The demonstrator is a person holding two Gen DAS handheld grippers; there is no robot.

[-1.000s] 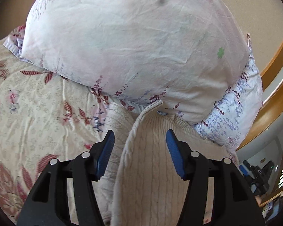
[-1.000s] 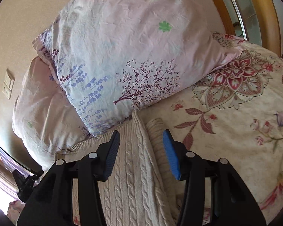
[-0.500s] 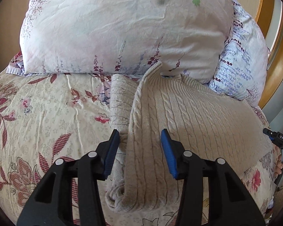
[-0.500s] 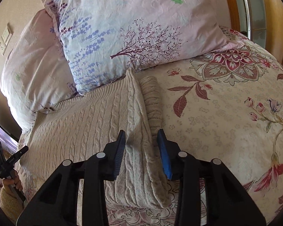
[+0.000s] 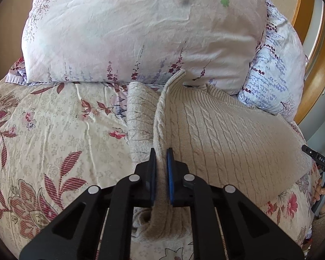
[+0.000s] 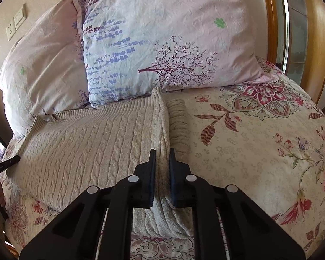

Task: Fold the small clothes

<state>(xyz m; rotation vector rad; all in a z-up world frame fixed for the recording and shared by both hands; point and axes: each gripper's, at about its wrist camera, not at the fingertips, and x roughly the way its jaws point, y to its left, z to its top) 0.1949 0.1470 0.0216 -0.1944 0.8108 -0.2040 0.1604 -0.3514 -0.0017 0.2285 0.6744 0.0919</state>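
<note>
A raised ridge of the cream cable-knit sweater (image 5: 216,134) is clenched by the left gripper (image 5: 161,173) and right gripper (image 6: 162,173); uneven lifting could skew the fold.

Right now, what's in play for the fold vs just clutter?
In play:
cream cable-knit sweater
left gripper, pinching the sweater's side edge
right gripper, pinching the opposite edge

Just there:
two floral pillows
floral bedspread
wall sockets
</note>
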